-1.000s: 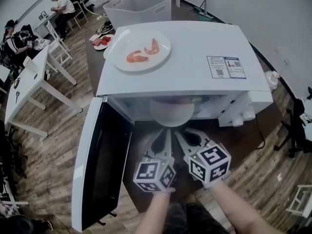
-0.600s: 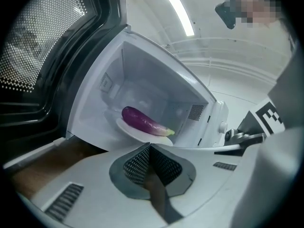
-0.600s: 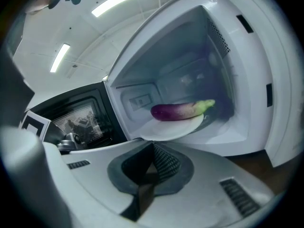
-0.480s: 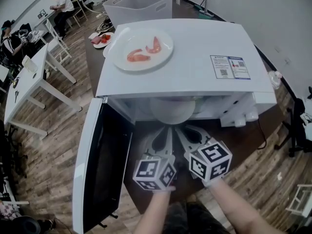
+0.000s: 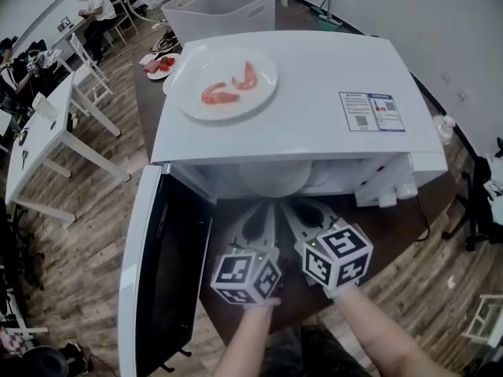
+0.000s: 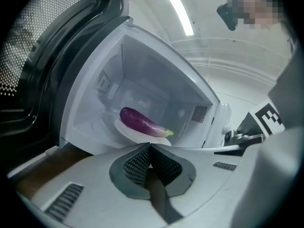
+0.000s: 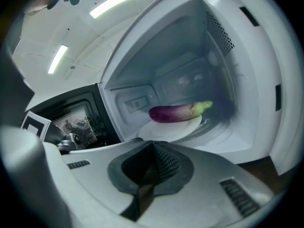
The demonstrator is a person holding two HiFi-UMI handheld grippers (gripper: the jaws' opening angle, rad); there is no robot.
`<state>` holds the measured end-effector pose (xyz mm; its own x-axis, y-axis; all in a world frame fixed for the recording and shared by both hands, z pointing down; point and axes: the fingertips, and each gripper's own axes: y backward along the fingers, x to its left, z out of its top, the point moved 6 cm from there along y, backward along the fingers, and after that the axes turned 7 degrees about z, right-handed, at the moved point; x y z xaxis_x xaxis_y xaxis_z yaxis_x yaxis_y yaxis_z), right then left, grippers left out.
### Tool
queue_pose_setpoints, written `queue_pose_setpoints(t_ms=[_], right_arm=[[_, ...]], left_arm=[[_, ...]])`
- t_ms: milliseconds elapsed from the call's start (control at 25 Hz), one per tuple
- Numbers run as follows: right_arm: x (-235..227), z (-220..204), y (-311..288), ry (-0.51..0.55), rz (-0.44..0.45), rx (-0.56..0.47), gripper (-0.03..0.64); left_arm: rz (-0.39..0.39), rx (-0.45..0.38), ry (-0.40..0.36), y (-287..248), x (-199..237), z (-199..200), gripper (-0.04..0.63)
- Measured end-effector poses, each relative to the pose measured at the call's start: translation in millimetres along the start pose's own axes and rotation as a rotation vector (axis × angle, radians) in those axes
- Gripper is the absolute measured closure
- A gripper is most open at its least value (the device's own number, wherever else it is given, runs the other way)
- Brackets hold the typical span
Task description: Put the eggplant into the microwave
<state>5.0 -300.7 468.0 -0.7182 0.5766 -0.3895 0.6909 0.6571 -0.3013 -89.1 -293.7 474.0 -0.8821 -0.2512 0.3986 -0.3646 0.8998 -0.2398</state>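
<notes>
The eggplant (image 6: 142, 122) is set on the plate (image 6: 135, 134) inside the microwave (image 5: 314, 93); its door (image 5: 161, 273) is not yet shut. Before it, the left gripper (image 6: 149, 146) and right gripper (image 7: 153, 144) are closed, empty.

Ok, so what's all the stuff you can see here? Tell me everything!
microwave: one, white, its door open at left
inner plate: one, white, inside the microwave
eggplant: one, purple, lying on the inner plate
top plate: one, white, on the microwave's roof
food pieces: two, pinkish-red, on the top plate
sticker: one, white and blue, roof's right side
bin: one, pale, behind the microwave
small plate: one, white with red food, beside the bin
left tool: one, grey, shut, empty, facing the opening
right tool: one, grey, shut, empty, beside the left tool
</notes>
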Motion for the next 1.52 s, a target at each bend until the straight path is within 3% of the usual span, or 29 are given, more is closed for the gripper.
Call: queue_pose_setpoints(t_ms=[1160, 1520], right_arm=[[-11, 11, -15, -0.028, -0.029, -0.016, 0.615], [-8, 8, -9, 0.034, -0.028, -0.008, 0.612]], left_arm=[[-0.035, 0.018, 0.014, -27, 7, 11, 0.595], [-0.044, 0.022, 0.011, -29, 4, 13, 0.595]])
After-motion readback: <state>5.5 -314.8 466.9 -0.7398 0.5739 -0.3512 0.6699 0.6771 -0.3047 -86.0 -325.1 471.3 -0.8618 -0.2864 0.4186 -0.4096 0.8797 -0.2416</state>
